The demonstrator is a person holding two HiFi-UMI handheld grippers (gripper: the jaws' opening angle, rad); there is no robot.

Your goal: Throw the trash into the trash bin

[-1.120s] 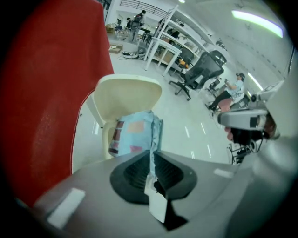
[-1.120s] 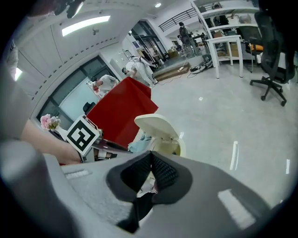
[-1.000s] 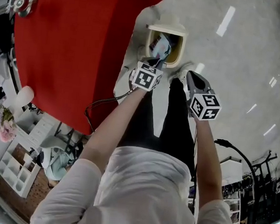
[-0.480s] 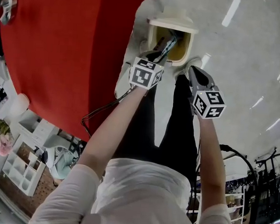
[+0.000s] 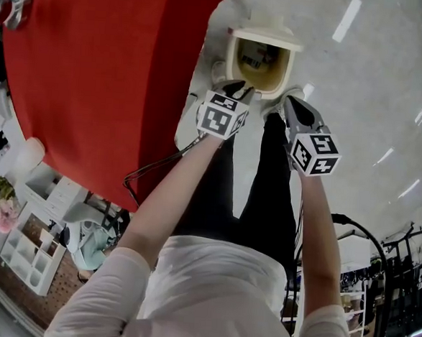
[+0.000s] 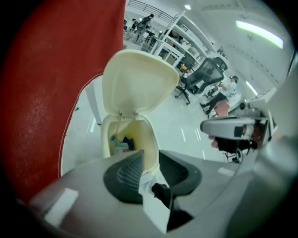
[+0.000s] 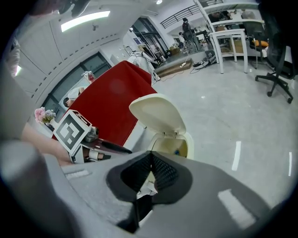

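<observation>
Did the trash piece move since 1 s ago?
Yes. The trash dropped from the left gripper, whose empty jaws are opening, into the trash bin.
</observation>
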